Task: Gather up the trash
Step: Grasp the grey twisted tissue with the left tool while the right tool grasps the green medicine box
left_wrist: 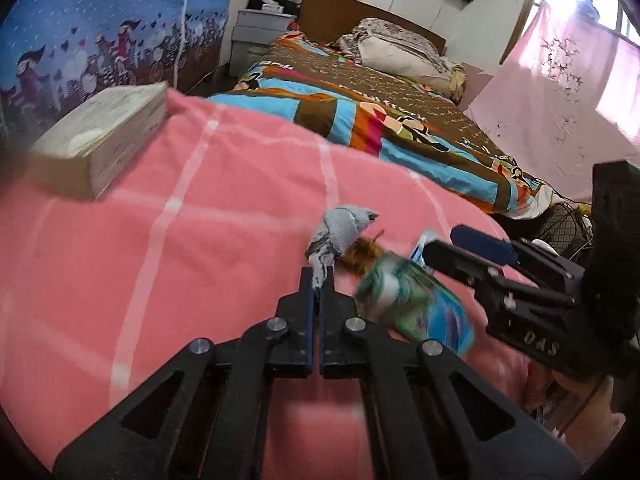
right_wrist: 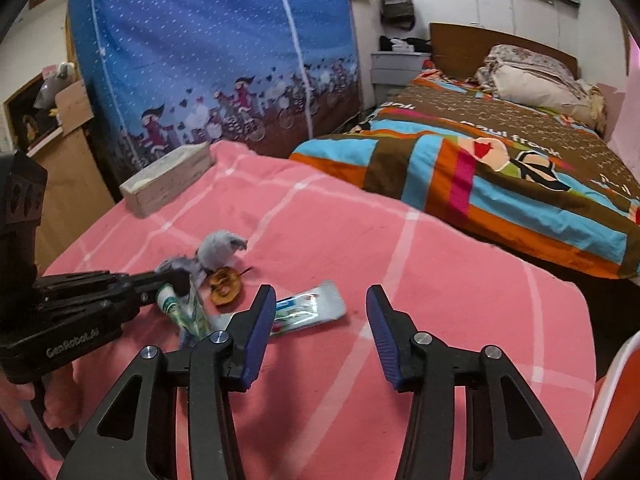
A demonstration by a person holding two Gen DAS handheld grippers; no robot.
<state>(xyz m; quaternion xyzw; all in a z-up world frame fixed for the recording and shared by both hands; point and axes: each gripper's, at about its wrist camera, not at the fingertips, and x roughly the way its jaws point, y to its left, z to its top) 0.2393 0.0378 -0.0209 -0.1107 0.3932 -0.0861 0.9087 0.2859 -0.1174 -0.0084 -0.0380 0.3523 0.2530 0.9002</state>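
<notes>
A crumpled grey tissue (left_wrist: pixel 340 236) lies on the pink checked cloth (left_wrist: pixel 160 208). My left gripper (left_wrist: pixel 319 276) is shut on its near end; it also shows in the right wrist view (right_wrist: pixel 176 278) with the tissue (right_wrist: pixel 220 250). Beside the tissue lie a brown dried fruit slice (right_wrist: pixel 226 286), a green wrapper (right_wrist: pixel 188 312) and a silver-blue packet (right_wrist: pixel 308 310). The green wrapper (left_wrist: pixel 412 300) is blurred in the left wrist view. My right gripper (right_wrist: pixel 320 304) is open and empty just above the cloth, right of the packet; it shows at the right in the left wrist view (left_wrist: pixel 452 248).
A thick old book (left_wrist: pixel 100 136) lies at the cloth's far left corner. A bed with a colourful quilt (left_wrist: pixel 400 112) stands beyond. A blue fabric wardrobe (right_wrist: pixel 220 60) is at the back left. An orange and white chair edge (right_wrist: pixel 612 400) is at the near right.
</notes>
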